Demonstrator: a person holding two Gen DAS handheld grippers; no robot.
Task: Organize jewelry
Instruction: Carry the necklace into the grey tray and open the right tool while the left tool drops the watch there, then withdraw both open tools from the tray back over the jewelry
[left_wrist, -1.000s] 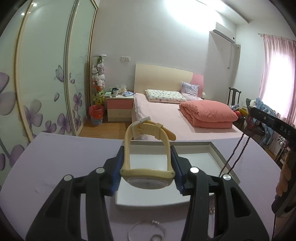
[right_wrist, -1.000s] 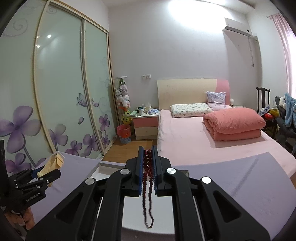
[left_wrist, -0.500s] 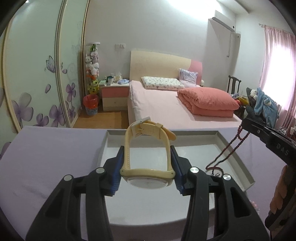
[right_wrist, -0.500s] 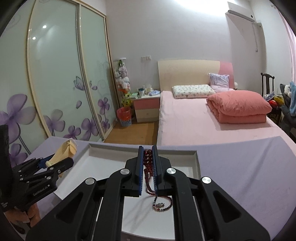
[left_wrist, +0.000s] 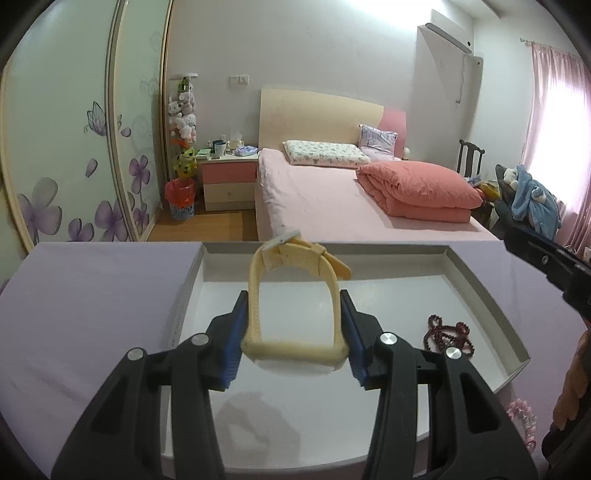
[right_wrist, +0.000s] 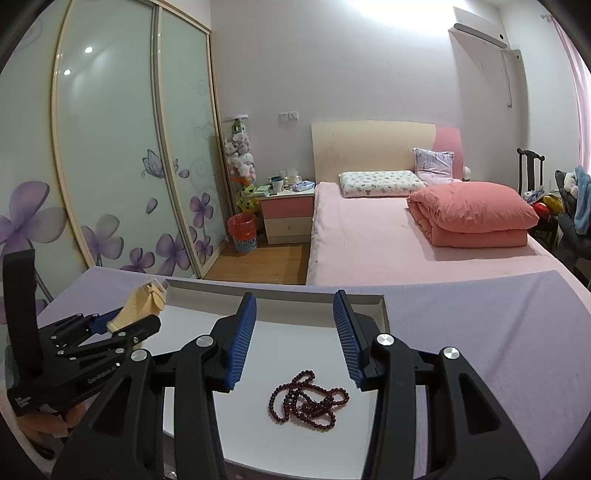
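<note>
The left gripper (left_wrist: 293, 332) has its blue-padded fingers (left_wrist: 233, 341) closed part-way against the two sides of a cream watch (left_wrist: 295, 314), gripping it at the case. The watch face points down and the buckled strap loops up toward 12 o'clock. It hangs above the floor of a shallow white tray (left_wrist: 480, 284), near the tray's middle, with its shadow on the white surface beneath.

The right gripper (right_wrist: 293, 338) is spread wide, and its fingers (right_wrist: 242, 339) hold and touch nothing. Seen from the right wrist, a dark red bead necklace (right_wrist: 308, 402) lies in a loose heap on the tray (right_wrist: 280, 295) floor, at 6 o'clock from the gap between the fingers and clear of both pads. In the left wrist view the same necklace (left_wrist: 448, 336) sits at 3 o'clock from the watch, inside the tray toward its right wall, partly hidden behind the left gripper's right arm.

The tray rests on a lilac desk (left_wrist: 92, 295). From the right wrist, the left gripper (right_wrist: 114, 326) with the watch (right_wrist: 142, 306) shows at 9 o'clock, over the tray's left edge. A pink beaded piece (left_wrist: 521, 417) lies on the desk outside the tray at 4 o'clock in the left view; what kind of piece it is cannot be told.
</note>
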